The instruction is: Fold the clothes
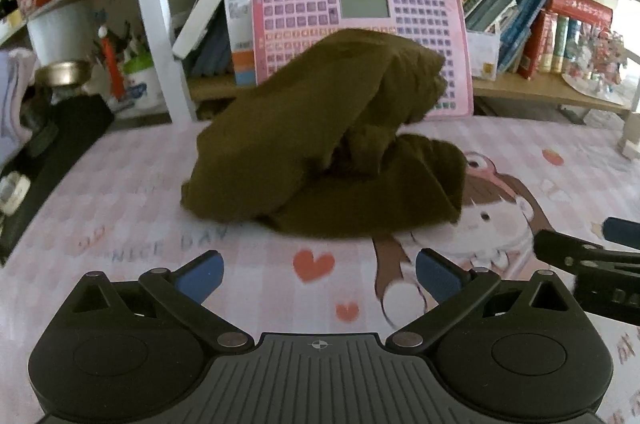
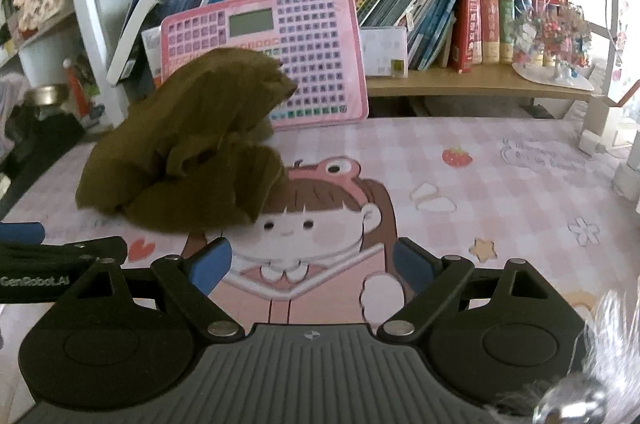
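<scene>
Olive-brown garment (image 1: 320, 140) heaped ahead, long axis crosswise; dead ahead of left gripper (image 1: 320, 276), up-left of right gripper (image 2: 312, 264); both spread wide, empty.

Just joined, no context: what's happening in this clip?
A person holds a gripper in each hand over a desk with a pink cartoon mat. A crumpled olive-brown garment sits in a heap on the mat, in front of a pink toy keyboard leaning on the bookshelf. The left gripper and right gripper both have open jaws with nothing between them, short of the garment. Folding has not started.
</scene>
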`<state>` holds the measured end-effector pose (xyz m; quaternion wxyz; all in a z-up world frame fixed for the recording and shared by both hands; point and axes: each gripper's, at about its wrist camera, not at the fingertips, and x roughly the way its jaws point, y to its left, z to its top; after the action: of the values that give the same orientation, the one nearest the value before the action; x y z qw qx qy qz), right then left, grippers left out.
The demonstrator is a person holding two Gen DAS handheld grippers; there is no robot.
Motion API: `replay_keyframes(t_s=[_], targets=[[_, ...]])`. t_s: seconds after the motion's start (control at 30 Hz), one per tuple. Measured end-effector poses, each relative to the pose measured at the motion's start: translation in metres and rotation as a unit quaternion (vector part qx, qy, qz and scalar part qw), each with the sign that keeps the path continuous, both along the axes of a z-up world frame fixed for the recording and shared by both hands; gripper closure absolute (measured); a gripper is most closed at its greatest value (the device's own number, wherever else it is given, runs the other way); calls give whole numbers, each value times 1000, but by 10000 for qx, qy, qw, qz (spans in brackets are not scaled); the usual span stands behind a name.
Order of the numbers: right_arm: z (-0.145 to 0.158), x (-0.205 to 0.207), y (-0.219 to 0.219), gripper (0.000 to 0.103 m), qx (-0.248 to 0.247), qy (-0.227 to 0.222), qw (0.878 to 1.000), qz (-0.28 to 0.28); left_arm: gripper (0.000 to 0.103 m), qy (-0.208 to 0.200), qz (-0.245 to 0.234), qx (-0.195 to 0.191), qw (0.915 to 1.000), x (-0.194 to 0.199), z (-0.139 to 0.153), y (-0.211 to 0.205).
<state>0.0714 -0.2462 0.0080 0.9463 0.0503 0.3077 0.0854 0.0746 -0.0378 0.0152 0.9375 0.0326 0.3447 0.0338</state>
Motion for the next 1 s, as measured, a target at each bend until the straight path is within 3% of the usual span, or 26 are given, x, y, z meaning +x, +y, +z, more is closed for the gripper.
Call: replay_keyframes(t_s=[0.37,0.53,0.67,0.7,0.77,0.83,0.87,1.0], targets=[[-13,8,-27,14,224,377,9988,-215,0,-265,-54,343,9990,78,0,-19],[-20,-2,-43,14,340,565,9972,-347,0,-233,-131,737,9969,115,-5,-33],[-23,-11,-52,14,469,694,9956,-416,5,-146,-171,789,9966,132,-8,-30],[-24,-13,-53,14,484,711,9954,-423,10,-154,-210,742,9969,132,-8,-28],[-25,-16,-55,14,512,723,9950,-452,33,-183,-247,661,9973,128,-5,-25],[-25,-16,-55,14,528,719,9949,-478,78,-209,-268,589,9977,123,-1,-22],[-24,-16,-55,14,529,710,9949,-476,91,-216,-228,546,9980,121,3,-19],[-21,-17,-49,14,552,646,9957,-375,96,-353,52,44,9994,107,26,8]])
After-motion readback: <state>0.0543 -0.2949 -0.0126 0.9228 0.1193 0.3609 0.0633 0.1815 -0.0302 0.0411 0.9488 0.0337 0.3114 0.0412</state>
